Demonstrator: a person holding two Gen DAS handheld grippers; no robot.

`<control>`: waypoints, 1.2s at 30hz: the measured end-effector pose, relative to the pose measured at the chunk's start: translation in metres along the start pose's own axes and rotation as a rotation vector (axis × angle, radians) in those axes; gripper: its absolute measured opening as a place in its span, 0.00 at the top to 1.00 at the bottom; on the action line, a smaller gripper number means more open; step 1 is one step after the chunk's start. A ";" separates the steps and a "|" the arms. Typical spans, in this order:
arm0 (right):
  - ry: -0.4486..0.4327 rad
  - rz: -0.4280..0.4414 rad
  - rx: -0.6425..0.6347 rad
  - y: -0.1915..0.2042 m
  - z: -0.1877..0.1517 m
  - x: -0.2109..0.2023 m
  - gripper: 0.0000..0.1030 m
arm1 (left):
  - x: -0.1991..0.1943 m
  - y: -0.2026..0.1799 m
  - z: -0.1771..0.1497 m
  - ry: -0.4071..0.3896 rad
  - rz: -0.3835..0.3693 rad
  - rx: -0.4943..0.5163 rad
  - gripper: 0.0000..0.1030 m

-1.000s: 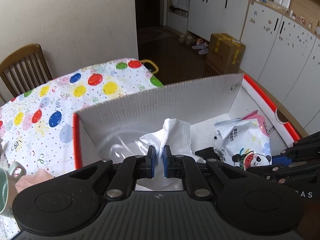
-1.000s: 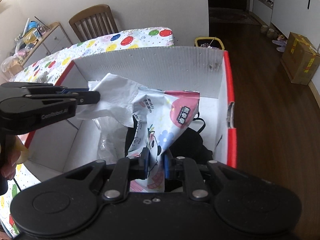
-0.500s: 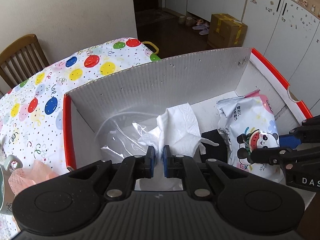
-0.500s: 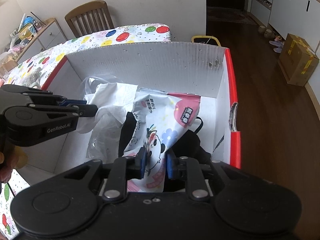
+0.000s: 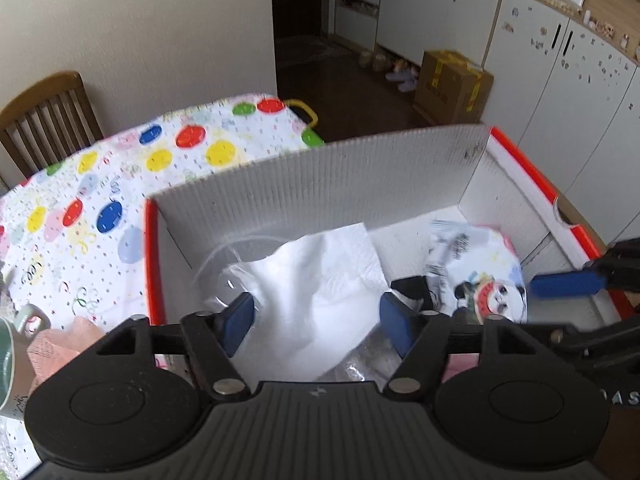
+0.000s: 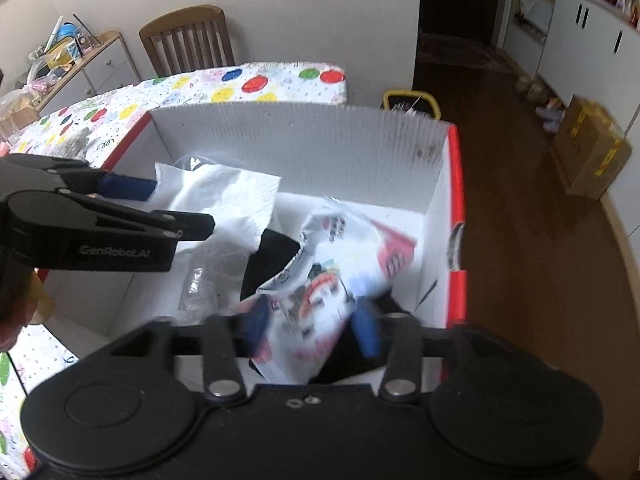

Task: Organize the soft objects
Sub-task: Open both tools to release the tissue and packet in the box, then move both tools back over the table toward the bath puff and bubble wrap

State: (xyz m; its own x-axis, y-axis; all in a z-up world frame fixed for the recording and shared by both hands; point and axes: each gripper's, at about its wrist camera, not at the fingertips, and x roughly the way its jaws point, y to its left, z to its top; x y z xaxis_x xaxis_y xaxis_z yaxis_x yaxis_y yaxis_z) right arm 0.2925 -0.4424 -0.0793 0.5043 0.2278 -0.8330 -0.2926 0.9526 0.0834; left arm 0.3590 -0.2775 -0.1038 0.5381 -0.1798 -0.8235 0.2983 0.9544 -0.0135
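A white box with red rims stands on the table. Inside lie a white paper towel, a clear plastic bag, a black item and a wet-wipes pack with a panda print. My left gripper is open above the towel, which sits loose between the jaws. My right gripper is open, with the blurred wipes pack dropping between its jaws. The right gripper also shows in the left wrist view, the left one in the right wrist view.
A balloon-print tablecloth covers the table. A pink cloth and a green mug sit left of the box. A wooden chair stands behind. A cardboard carton sits on the floor by white cabinets.
Both grippers have opened. The left let go of the paper towel and the right let go of the wipes pack, which now fall into the box.
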 end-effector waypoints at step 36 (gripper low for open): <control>-0.218 0.112 -0.041 0.083 -0.001 -0.088 0.02 | -0.143 0.048 -0.062 -0.223 -0.080 -0.125 0.19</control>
State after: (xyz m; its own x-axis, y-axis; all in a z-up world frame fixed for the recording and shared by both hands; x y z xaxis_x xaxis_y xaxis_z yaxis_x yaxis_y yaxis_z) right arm 0.2231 -0.3833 0.0000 0.6287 0.3741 -0.6817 -0.3873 0.9108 0.1427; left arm 0.2479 -0.1913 -0.0218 0.6810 -0.2907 -0.6721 0.2547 0.9546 -0.1548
